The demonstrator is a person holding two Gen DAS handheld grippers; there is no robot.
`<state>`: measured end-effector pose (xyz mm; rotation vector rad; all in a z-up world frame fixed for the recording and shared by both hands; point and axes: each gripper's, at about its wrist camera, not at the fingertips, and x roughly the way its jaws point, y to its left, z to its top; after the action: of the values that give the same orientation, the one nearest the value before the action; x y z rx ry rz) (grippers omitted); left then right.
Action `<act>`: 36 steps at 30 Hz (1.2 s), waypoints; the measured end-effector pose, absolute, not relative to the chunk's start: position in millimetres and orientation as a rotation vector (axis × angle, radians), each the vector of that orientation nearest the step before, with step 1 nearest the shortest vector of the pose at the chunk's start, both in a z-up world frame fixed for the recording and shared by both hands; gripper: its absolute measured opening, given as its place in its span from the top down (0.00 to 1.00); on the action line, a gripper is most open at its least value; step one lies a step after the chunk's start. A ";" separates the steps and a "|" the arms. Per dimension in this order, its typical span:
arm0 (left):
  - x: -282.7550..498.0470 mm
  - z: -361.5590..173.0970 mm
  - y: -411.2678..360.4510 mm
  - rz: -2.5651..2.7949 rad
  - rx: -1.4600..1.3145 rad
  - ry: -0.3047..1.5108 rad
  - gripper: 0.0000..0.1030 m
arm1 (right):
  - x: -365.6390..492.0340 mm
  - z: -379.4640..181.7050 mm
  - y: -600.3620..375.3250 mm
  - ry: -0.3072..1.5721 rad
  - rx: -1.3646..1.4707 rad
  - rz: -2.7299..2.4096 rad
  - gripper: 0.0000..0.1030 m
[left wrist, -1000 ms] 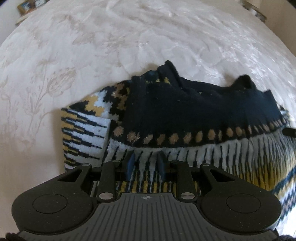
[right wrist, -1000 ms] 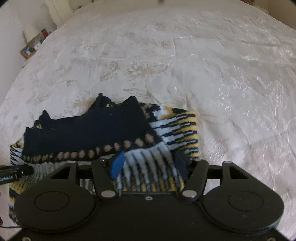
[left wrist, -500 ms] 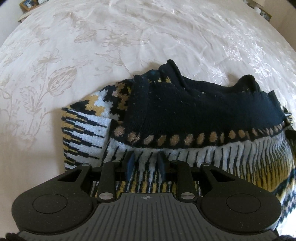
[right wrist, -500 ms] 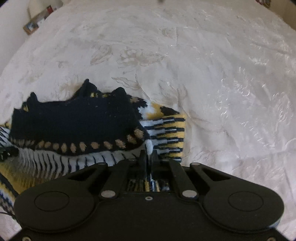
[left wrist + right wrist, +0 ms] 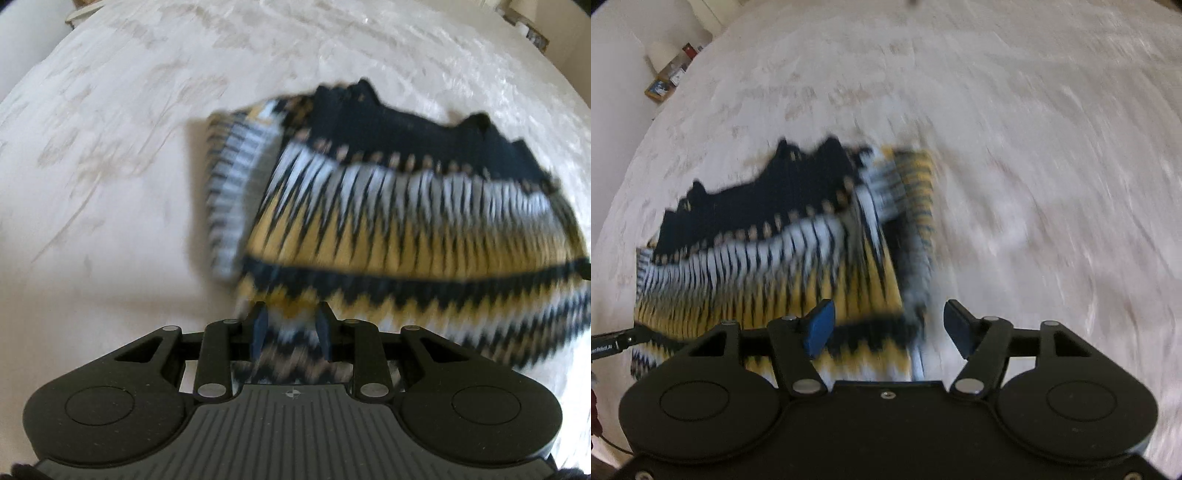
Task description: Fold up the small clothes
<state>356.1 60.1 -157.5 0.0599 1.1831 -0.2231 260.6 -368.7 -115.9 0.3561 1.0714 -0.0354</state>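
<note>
Lying folded on the bedspread [image 5: 110,221], a knit sweater [image 5: 406,229].

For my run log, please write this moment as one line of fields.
left gripper: shut on sweater hem | right gripper: jaws opening, sweater edge between, not pressed | sweater: on white bedspread

One patterned knit garment [image 5: 406,221] lies on one bedspread [image 5: 110,184], with two grippers: left gripper [image 5: 291,332], right gripper [image 5: 890,328].

Folded navy, yellow, white knit sweater [image 5: 406,221] on bedspread [image 5: 110,184].
</note>
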 end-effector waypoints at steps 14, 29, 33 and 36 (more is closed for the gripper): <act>359.4 -174.0 62.9 -0.183 0.061 1.219 0.70 | 234.1 -135.5 -362.2 1.111 0.442 -0.051 0.31; 376.2 -177.5 67.4 -0.184 0.038 1.266 0.69 | 232.4 -131.9 -352.9 1.141 0.336 -0.090 0.62; 366.2 -160.6 64.0 -0.173 0.025 1.260 0.69 | 224.7 -133.9 -362.3 1.122 0.382 -0.077 0.23; 360.2 -150.1 56.2 -0.186 0.034 1.239 0.69 | 219.9 -139.2 -367.5 1.135 0.430 -0.078 0.15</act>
<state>360.2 56.2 -150.1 0.0337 1.2393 -0.1857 219.9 -367.5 -139.2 0.4300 1.1350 -0.0780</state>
